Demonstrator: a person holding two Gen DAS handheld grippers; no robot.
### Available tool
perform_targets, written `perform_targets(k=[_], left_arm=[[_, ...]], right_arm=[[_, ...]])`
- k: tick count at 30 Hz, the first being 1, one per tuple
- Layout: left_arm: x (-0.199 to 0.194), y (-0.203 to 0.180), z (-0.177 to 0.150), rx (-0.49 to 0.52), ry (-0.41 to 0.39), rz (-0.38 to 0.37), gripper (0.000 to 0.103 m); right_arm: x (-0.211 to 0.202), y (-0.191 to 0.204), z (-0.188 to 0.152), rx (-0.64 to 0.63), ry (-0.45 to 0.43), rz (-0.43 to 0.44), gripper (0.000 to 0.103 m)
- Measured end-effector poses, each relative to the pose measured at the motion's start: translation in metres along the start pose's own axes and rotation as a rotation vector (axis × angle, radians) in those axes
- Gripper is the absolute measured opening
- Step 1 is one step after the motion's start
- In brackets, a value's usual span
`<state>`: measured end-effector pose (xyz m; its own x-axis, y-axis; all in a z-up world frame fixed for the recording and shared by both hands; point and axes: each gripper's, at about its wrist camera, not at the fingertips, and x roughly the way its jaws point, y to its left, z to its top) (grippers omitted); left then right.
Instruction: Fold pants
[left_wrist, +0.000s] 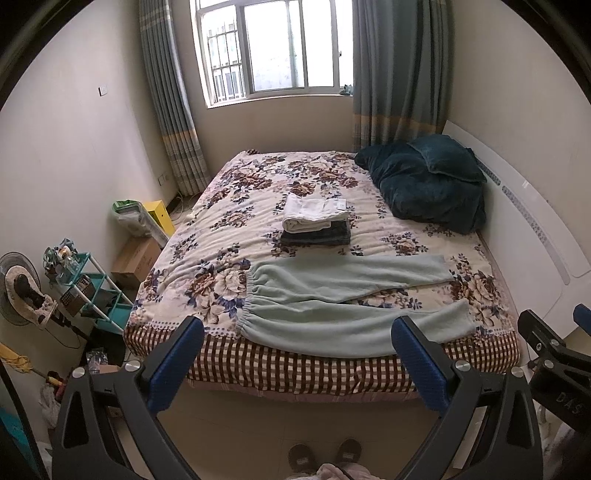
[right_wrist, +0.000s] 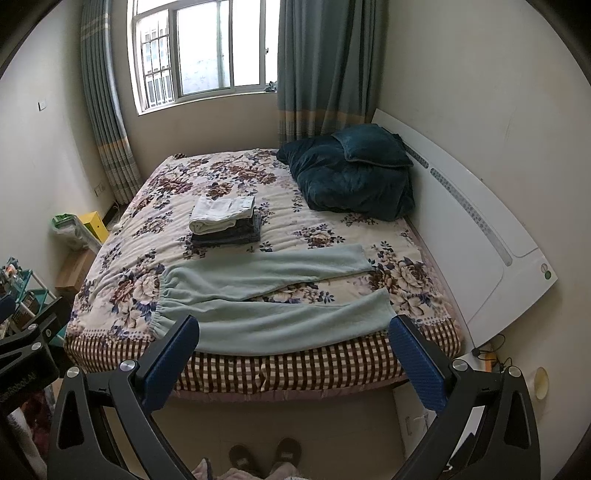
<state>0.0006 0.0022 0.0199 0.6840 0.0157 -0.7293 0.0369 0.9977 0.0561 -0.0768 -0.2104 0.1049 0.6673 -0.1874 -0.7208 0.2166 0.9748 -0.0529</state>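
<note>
Folding starts from nothing here, because your left gripper and your right gripper both hang in the air short of the bed, each with its two fingers spread wide and nothing between them. You have one pair of pants to deal with, pale green, laid flat across the near edge of the bed with the gathered waistband to your left and two legs running off to the right, splayed apart at the cuffs. Judging by the fuzzy look, the cloth is a light, soft fleece that will sag and drag rather than hold a shape, so pinch a good bite of it at the waistband with one gripper and at a cuff with the other. Behind the pants sits one stack of folded clothes, a white piece on top of darker ones, and further back one dark teal blanket with one matching pillow on it.
</note>
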Motion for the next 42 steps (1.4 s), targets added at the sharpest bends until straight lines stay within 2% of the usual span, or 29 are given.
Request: perform_targets(k=[42], left_arm=[[0.000, -0.012, 0.006, 0.004, -0.009, 0.003, 0.103]], right_arm=[[-0.002, -0.007, 0.009, 0.012, -0.006, 0.014, 0.103]])
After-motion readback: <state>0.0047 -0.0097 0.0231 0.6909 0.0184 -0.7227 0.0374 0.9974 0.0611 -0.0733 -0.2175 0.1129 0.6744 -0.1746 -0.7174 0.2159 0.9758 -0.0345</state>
